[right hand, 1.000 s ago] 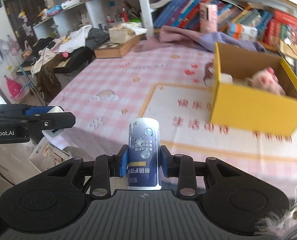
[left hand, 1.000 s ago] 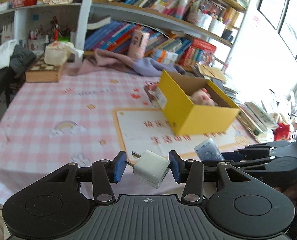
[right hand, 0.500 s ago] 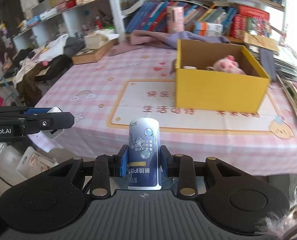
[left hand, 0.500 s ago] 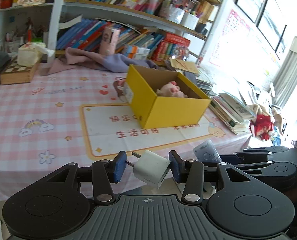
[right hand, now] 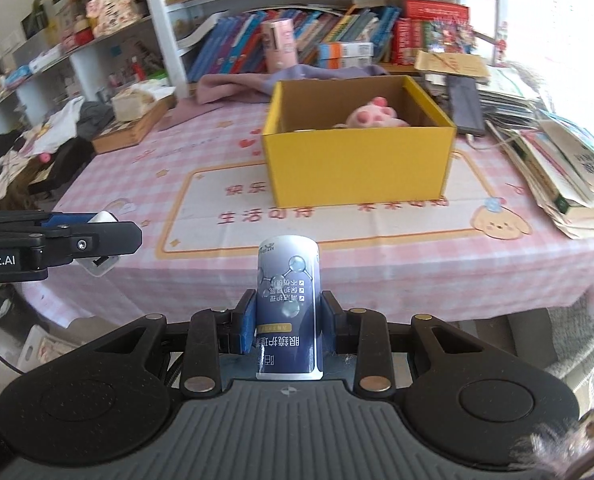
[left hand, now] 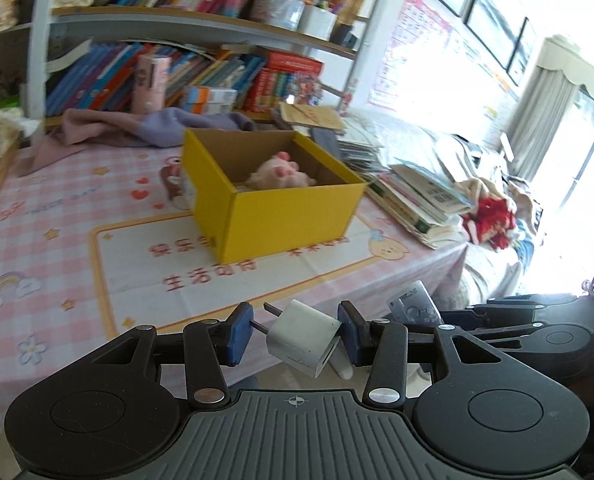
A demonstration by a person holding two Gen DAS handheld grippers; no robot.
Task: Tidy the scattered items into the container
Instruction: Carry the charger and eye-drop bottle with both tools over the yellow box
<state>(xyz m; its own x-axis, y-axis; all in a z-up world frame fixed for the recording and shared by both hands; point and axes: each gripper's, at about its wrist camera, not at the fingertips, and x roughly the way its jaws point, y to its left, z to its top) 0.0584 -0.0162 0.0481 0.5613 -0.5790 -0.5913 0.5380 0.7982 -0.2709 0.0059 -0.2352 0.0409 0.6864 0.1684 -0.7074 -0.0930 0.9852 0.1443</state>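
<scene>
Charger (left hand: 303, 337), light, rigid and smooth, sits askew, clenched in the left tool (left hand: 295, 336), while the right tool (right hand: 287, 322) grips the slick bottle (right hand: 288, 304) mid-body, yellow box (right hand: 357, 160) ahead on the desk (right hand: 137, 184).

One yellow cardboard box (right hand: 359, 162) at 12 o'clock, one pink plush toy (right hand: 371, 116) inside it; one white charger plug (left hand: 303, 338), one blue-labelled canister (right hand: 289, 308), two grippers, each gripping one item
</scene>
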